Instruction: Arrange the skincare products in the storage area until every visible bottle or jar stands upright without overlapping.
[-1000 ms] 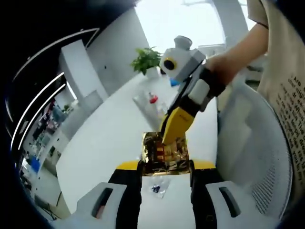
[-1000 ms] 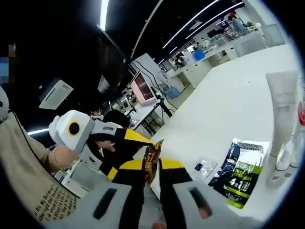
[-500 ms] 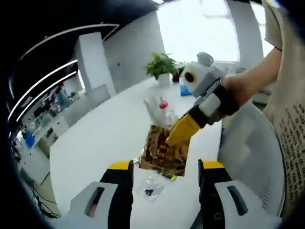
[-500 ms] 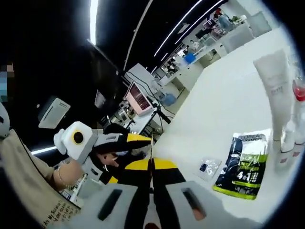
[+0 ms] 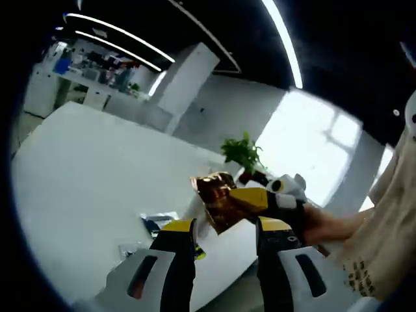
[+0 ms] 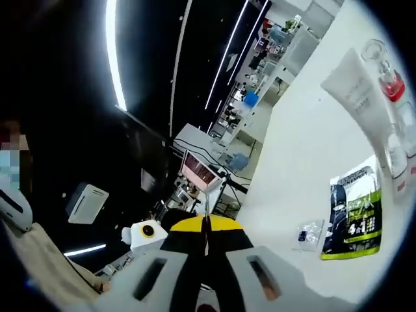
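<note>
A crinkled gold sachet (image 5: 214, 195) hangs in the air above the white table (image 5: 78, 169), pinched by my right gripper (image 5: 250, 198), which a hand holds from the right. My left gripper (image 5: 224, 226) is open just below the sachet, with its jaws apart and nothing between them. In the right gripper view my right gripper (image 6: 207, 224) is shut on the sachet, which shows edge-on as a thin line. A black and green sachet (image 6: 354, 218) lies flat on the table. A white tube (image 6: 354, 91) and a bottle with a red cap (image 6: 390, 84) stand beyond it.
A small clear packet (image 6: 307, 234) lies beside the black and green sachet. A potted plant (image 5: 242, 153) stands at the table's far end. Desks and monitors (image 6: 198, 172) fill the room past the table's edge.
My left gripper, shut on the gold sachet a second ago, has opened and let it go. The right gripper keeps hold of it. Both views have swung upward.
</note>
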Demonstrator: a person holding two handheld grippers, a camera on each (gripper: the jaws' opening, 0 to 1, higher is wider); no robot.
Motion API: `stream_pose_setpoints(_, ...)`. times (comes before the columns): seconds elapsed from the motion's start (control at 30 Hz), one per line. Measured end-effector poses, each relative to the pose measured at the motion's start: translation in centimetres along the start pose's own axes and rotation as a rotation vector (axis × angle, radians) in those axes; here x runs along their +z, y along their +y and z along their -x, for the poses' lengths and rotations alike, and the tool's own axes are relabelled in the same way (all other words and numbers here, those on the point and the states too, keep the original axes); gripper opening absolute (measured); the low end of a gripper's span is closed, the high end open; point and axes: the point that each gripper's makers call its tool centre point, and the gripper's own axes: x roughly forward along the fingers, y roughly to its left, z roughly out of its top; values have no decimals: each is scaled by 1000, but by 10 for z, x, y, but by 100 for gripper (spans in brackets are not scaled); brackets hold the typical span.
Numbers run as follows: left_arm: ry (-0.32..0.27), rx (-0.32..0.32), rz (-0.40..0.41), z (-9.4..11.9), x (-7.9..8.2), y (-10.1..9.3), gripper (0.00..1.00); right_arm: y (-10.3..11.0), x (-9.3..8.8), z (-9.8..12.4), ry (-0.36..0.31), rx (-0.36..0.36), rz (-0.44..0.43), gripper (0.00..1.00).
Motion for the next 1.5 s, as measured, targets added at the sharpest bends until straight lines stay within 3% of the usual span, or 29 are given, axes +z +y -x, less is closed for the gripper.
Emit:
stream_pose_setpoints(0.17,-79,-11,134,5,0,0,15,3,-6,-3,-15,-1,-13,1)
stream_pose_setpoints(0.67,-176,-11,334,2,1,10,8,-5,-6,-5,-58,-25,-52,1)
stream_pose_setpoints(0.87,-156,25,342,3,-4,18,2,-9,-9,-6,-51,-38,-32,1)
stream_pose_setpoints(1.0,-129,47,399,4,-7,24,0,-10,-11,-10,-30,-51,68,2)
stream_pose_setpoints(1.17,-121,33,408,6,-2,23,0,-13,-10,-12,2,-57,156,7)
stream_pose_setpoints(1.37,-67,53,394,7,-11,27,0,-26,4,-15,8,-92,187,7)
stream_pose_setpoints(1.5,-67,65,409,8,-11,33,0,-29,3,-21,79,-106,309,3)
